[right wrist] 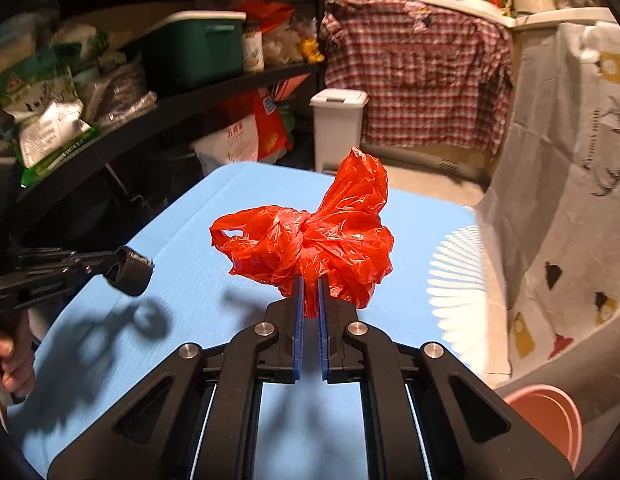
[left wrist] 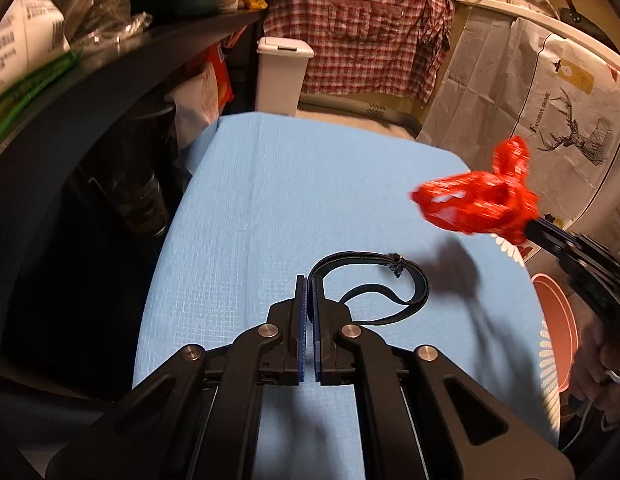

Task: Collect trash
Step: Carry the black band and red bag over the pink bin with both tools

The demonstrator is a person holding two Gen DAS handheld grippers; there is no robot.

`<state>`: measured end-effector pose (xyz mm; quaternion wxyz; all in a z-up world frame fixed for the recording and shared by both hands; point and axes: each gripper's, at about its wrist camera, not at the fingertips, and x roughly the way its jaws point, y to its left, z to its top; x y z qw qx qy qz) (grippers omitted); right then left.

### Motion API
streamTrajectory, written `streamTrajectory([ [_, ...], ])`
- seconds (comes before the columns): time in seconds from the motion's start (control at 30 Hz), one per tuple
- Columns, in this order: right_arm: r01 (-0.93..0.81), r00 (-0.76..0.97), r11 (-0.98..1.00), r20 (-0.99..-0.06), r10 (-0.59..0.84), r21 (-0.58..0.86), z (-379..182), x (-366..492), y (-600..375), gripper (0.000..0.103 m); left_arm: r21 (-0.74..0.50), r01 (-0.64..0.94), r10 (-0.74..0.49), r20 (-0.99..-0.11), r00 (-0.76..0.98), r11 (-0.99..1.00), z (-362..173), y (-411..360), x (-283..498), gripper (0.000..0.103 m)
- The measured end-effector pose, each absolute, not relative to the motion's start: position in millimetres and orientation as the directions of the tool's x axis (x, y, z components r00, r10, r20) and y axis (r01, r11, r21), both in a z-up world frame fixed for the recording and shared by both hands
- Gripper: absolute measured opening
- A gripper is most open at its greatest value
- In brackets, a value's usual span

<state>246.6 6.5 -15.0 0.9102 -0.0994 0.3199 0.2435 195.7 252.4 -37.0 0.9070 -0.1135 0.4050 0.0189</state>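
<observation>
My right gripper [right wrist: 309, 286] is shut on a crumpled red plastic bag [right wrist: 314, 232] and holds it in the air above the blue table [right wrist: 213, 208]. The bag also shows in the left wrist view [left wrist: 478, 200], at the right edge of the table, with the right gripper [left wrist: 530, 227] behind it. My left gripper [left wrist: 308, 282] is shut on one end of a black strap [left wrist: 390, 280] that curls to the right in a loop over the blue table [left wrist: 269, 200]. In the right wrist view the left gripper [right wrist: 139, 266] is at the left, with the strap looped at its tip.
A pink bin [left wrist: 558, 320] stands beside the table's right edge; it also shows in the right wrist view [right wrist: 550, 416]. A white lidded trash can [left wrist: 281, 76] stands beyond the far end. Black shelves [right wrist: 157, 112] with bags and a green box line the left side.
</observation>
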Motion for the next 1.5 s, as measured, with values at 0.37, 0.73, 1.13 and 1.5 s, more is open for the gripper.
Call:
streamTrajectory([
  [0.37, -0.446, 0.735, 0.895, -0.574, 0.361, -0.008, 27, 200, -72, 0.007, -0.188, -0.106, -0.062, -0.714, 0.698, 0.976, -12, 213, 172, 0.003],
  [0.73, -0.350, 0.791, 0.936, -0.525, 0.313, 0.031, 54, 149, -160, 0.007, -0.180, -0.042, -0.096, -0.689, 0.718, 0.983, 5, 139, 151, 0.003],
  [1.13, -0.173, 0.847, 0.978, -0.489, 0.208, 0.116, 42, 119, -255, 0.007, -0.158, 0.037, -0.139, -0.702, 0.698, 0.987, 5, 57, 149, 0.003],
  [1.5, -0.057, 0.854, 0.983, -0.502, 0.137, 0.172, 11, 133, -297, 0.007, -0.156, 0.116, -0.193, -0.711, 0.677, 0.981, 2, -10, 168, 0.003],
])
